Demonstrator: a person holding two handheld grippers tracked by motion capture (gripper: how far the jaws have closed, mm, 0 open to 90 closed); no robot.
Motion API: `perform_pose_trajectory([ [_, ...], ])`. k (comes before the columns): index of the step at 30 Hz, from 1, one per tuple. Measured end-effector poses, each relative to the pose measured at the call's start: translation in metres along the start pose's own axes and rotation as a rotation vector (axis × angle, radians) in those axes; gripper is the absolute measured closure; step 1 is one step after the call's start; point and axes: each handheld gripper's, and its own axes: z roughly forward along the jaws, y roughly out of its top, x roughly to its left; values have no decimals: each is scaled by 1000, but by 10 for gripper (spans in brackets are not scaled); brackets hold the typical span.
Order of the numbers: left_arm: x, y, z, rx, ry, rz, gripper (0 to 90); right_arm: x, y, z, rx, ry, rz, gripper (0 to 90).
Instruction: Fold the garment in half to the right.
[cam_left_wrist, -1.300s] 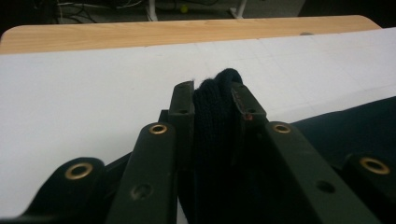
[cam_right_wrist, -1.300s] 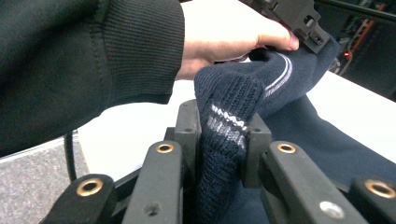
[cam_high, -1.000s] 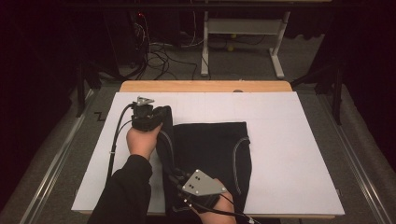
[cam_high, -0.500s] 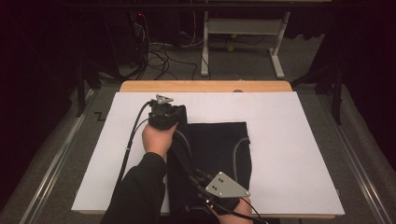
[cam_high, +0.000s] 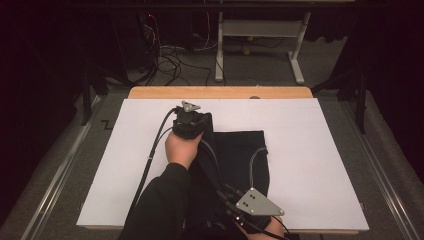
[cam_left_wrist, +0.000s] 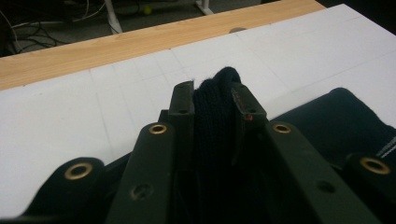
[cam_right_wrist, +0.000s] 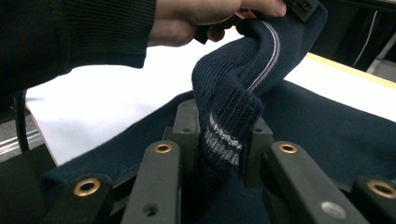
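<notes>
A dark navy knitted garment (cam_high: 242, 155) lies on the white board (cam_high: 315, 150). My left gripper (cam_high: 190, 119) is at the garment's far left corner, shut on a fold of the knit (cam_left_wrist: 212, 112) between its jaws (cam_left_wrist: 212, 93). At the board's near edge, my right gripper (cam_high: 227, 195), under its grey plate, is shut on a band of the garment with pale grey stripes (cam_right_wrist: 223, 137), gripped in its jaws (cam_right_wrist: 219, 123). A strip of knit with a pale line (cam_right_wrist: 252, 70) rises from there toward the person's left hand (cam_right_wrist: 205, 16).
The wooden table edge (cam_high: 220, 92) runs behind the board, also seen in the left gripper view (cam_left_wrist: 93, 51). Cables (cam_high: 150, 155) trail from the left gripper over the board. Beyond the table are floor cables and a white desk frame (cam_high: 260, 35).
Both hands have moved to the right across the board, carrying the gripped strip of garment over the rest of it. Both grips are unchanged.
</notes>
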Motion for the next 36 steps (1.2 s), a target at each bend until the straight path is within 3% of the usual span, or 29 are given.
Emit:
perform_pose_trajectory([
  [11,-27,2,25,37,-19,23,693,-15,-18,-16,38,-35,29,732],
  [36,-63,0,57,97,-57,44,679,-31,-48,-36,109,-75,58,716],
])
